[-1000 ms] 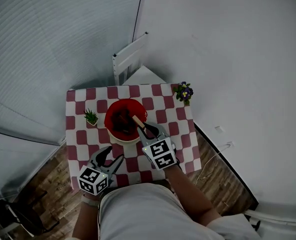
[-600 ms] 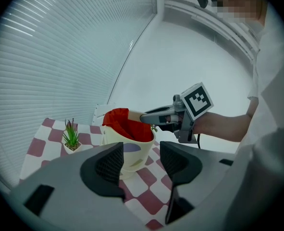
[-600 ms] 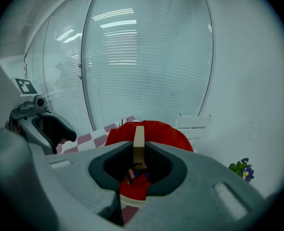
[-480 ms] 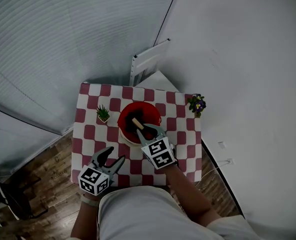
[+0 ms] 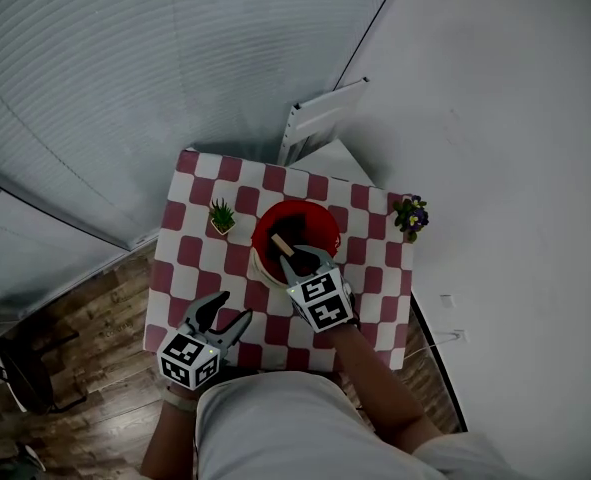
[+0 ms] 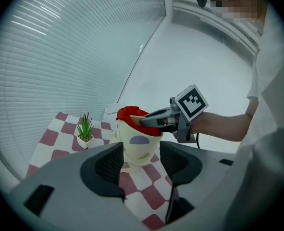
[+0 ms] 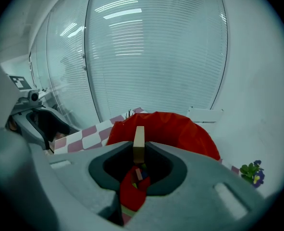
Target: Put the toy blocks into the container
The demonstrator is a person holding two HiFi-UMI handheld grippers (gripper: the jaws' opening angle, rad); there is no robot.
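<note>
While the right claw [image 7: 139, 150] pinches the pale block [image 7: 139, 139] between tightly closed jaws, the red container [image 7: 180, 129] gapes just below its tips. Release only once the block is well inside it, I'd say; the left claw [image 6: 142, 160] hangs open, empty.

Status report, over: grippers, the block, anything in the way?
Right hand-held gripper shut on wooden block, over container mouth. Left hand-held gripper open, empty. Potted plant beside container, not in the way.
</note>
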